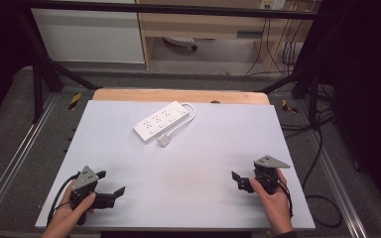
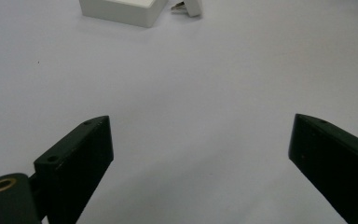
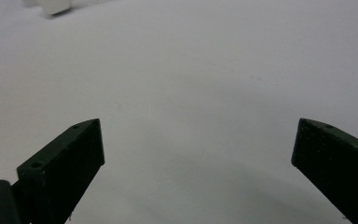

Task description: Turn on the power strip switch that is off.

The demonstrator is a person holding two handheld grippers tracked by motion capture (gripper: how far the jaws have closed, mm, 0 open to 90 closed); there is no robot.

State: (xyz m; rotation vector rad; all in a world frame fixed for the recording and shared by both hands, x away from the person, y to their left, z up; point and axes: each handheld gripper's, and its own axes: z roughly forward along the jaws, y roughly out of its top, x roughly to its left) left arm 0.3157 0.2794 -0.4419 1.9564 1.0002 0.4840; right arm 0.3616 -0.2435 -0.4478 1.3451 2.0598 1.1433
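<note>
**High view: both grippers wide open, power strip far up the board**

Left gripper point(image 1: 110, 184) rests at the near left of the white board point(image 1: 188, 163), its jaws spread wide with bare surface between them. Right gripper point(image 1: 239, 180) sits at the near right, jaws likewise wide apart and holding nothing. Each is gripped by a hand coming in from the near edge. Well beyond both, toward the far middle of the board, lies a white power strip point(image 1: 160, 120), set at a slant. Its white cord point(image 1: 184, 121) loops round the far end and back to the plug point(image 1: 163, 141), which lies just beside the strip's near end.
</note>
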